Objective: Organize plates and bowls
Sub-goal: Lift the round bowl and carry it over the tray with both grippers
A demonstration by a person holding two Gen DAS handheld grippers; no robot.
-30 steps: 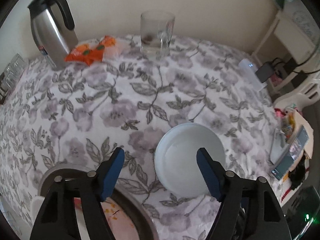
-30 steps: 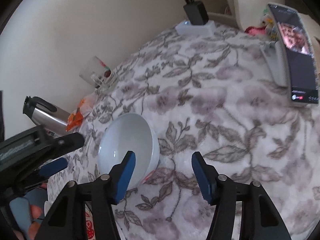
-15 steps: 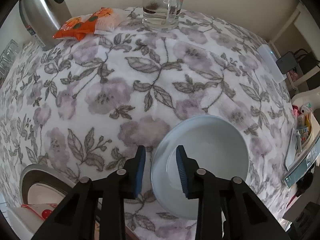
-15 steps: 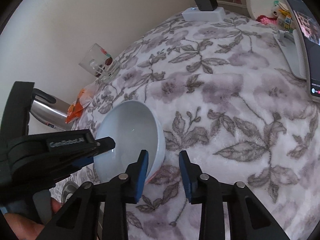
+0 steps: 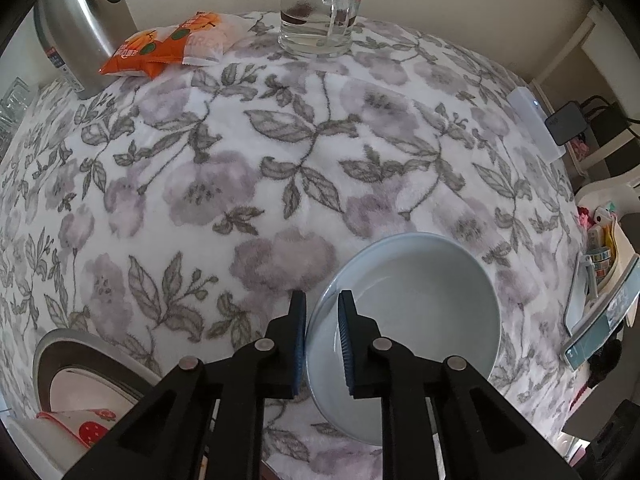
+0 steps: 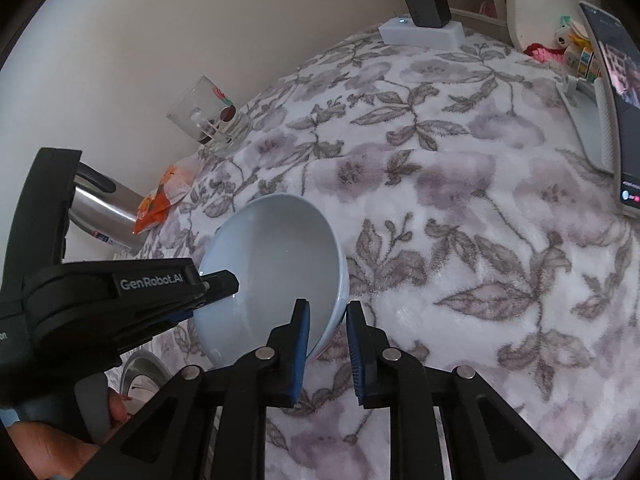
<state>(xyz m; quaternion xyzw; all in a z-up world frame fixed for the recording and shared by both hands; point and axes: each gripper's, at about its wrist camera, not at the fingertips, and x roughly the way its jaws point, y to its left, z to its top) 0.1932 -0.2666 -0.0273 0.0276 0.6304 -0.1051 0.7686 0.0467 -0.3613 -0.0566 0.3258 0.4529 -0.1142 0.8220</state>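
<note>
A pale blue bowl (image 5: 404, 316) sits on the flowered tablecloth (image 5: 280, 160). My left gripper (image 5: 322, 312) is shut on the bowl's left rim, one finger inside and one outside. In the right wrist view the same bowl (image 6: 276, 264) lies in front of my right gripper (image 6: 328, 320), whose jaws are closing. Its near right rim is between them, with a thin gap at the outer pad. The left gripper (image 6: 224, 282) reaches in from the left, held by a person's hand (image 6: 48, 448).
A steel-rimmed dish (image 5: 52, 344) holding a white strawberry-print bowl (image 5: 80, 424) lies at the lower left. A glass mug (image 5: 320, 12), steel jug (image 5: 80, 28) and orange snack packet (image 5: 160, 48) stand at the back. A phone on a stand (image 6: 616, 100) and a white box (image 6: 420, 34) are on the right.
Both grippers' jaws have narrowed from wide apart to close around the bowl's rim. The left gripper has come down onto the bowl's left edge; the right one has barely moved.
</note>
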